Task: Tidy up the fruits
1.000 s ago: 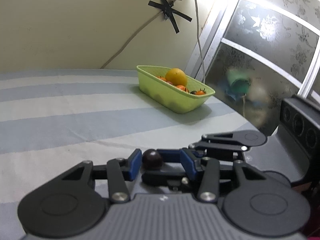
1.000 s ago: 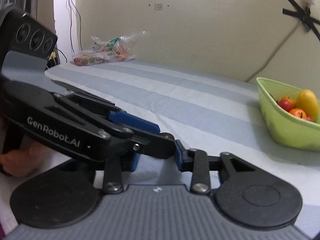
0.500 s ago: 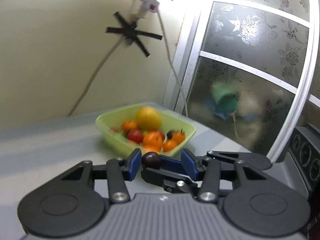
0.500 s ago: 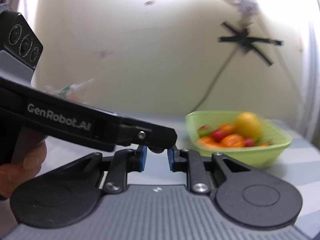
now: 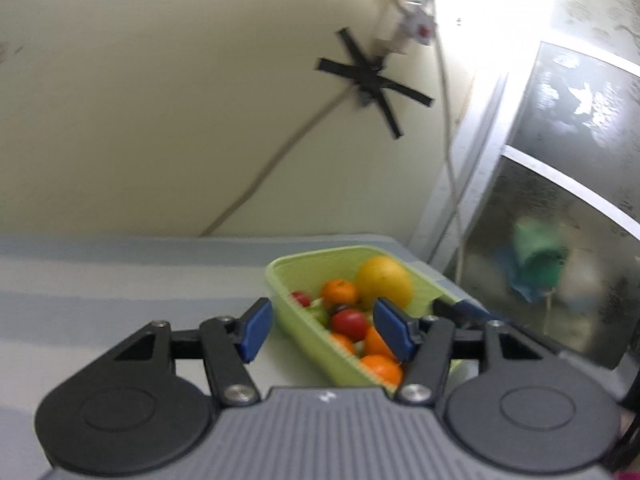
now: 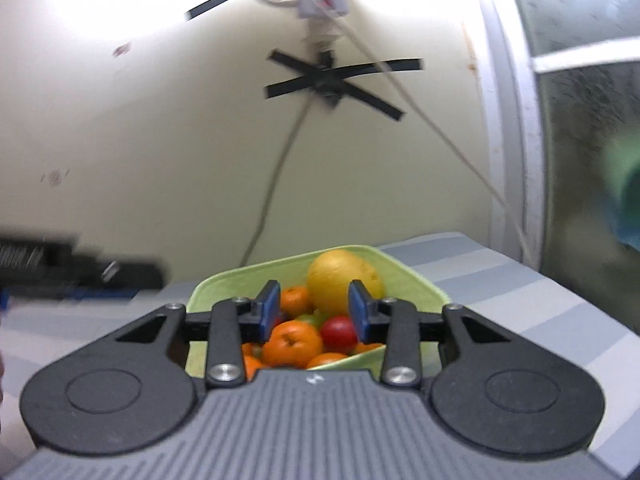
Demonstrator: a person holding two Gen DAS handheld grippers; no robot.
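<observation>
**Both grippers over the basket, jaws opening and empty**

Left wrist view: my left gripper (image 5: pixel 320 330) has its blue pads apart and opening, with nothing clamped between them — I see only basket contents through the gap. The lime-green rectangular plastic basket (image 5: pixel 298 330) sits on the blue-and-white striped cloth surface (image 5: pixel 120 280), straight ahead and running from about 5 o'clock up to 1 o'clock, so its long axis lies diagonally across my line of approach. Inside it are a large yellow-orange round citrus (image 5: pixel 384 282) at the far end, a small orange mandarin (image 5: pixel 339 293) at its 9 o'clock, and a red round tomato-like fruit (image 5: pixel 349 323) right in the pad gap. The other gripper's tip pokes in at 3 o'clock, beside the basket's right rim.

Right wrist view: my right gripper (image 6: pixel 314 316) is also parted and opening, holding nothing. The basket lies at 12 o'clock, directly beneath the fingertips; the big citrus shows between the pads, fruit below it. The left gripper is a dark blur at 9 o'clock.

I judge the right hand sits more squarely over the basket's middle — any drop from either falls inside the rim. No loose fruit is visible on the cloth.
</observation>
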